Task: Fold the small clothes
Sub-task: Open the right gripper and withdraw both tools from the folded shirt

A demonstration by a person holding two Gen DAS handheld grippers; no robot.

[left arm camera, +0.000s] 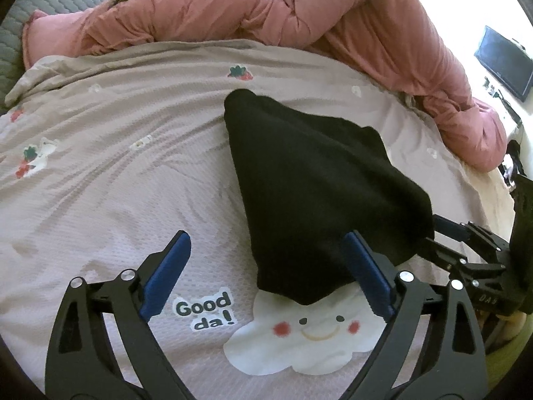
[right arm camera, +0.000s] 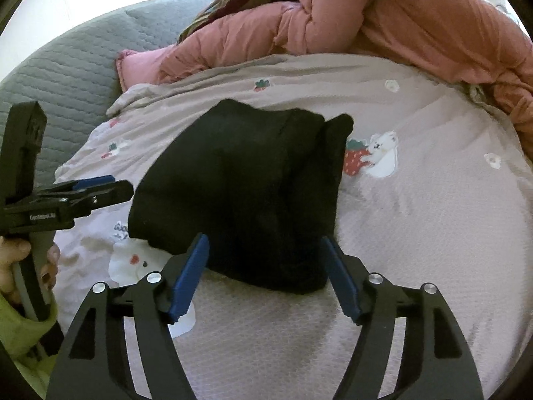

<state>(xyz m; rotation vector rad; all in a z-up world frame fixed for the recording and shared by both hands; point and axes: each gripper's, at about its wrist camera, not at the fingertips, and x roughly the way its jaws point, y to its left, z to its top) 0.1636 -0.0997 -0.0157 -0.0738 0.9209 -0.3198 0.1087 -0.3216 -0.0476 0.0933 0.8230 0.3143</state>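
Observation:
A black garment (left arm camera: 316,183) (right arm camera: 240,183) lies folded into a thick bundle on the pale pink bed cover (left arm camera: 116,183) (right arm camera: 416,216). My left gripper (left arm camera: 266,236) is open; the bundle's near corner lies between its fingers, close to the right blue pad (left arm camera: 363,266), without being pinched. My right gripper (right arm camera: 264,237) is open too, its blue pads standing on either side of the bundle's near edge and apart from it. In the left wrist view the right gripper (left arm camera: 466,243) reaches in at the bundle's right side. In the right wrist view the left gripper (right arm camera: 110,186) is at the bundle's left.
A bunched pink quilt (left arm camera: 366,26) (right arm camera: 416,23) runs along the far side of the bed. A grey quilted pad (right arm camera: 66,66) lies to the left. A dark screen (left arm camera: 504,63) hangs at the far right. A hand (right arm camera: 13,260) in a lime sleeve holds the left gripper's handle.

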